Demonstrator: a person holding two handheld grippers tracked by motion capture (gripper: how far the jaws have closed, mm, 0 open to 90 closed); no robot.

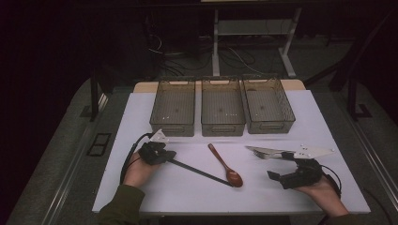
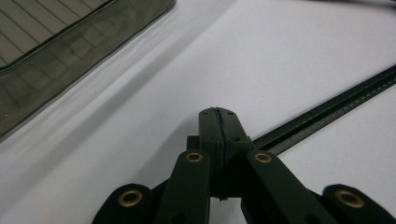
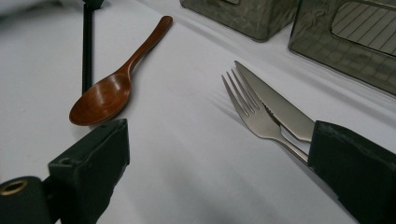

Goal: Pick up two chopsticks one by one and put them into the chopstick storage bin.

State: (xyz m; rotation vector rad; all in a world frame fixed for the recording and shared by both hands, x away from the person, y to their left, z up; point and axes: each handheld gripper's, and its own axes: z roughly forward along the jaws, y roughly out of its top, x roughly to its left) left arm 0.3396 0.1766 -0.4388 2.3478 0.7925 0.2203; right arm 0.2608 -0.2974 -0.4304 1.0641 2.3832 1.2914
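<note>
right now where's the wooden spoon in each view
High view: the wooden spoon lies mid-table, bowl toward the person, beside the black stick's tip.
Left gripper view: not in the picture; the black stick runs off to the right.
Right gripper view: upper left, next to the black stick.
Shared landmark: the black stick.

Three bins (image 1: 222, 115) stand at twelve o'clock; spoon (image 1: 226, 165) lies centre; fork (image 1: 263, 153) and knife (image 1: 265, 149) at three o'clock.
</note>
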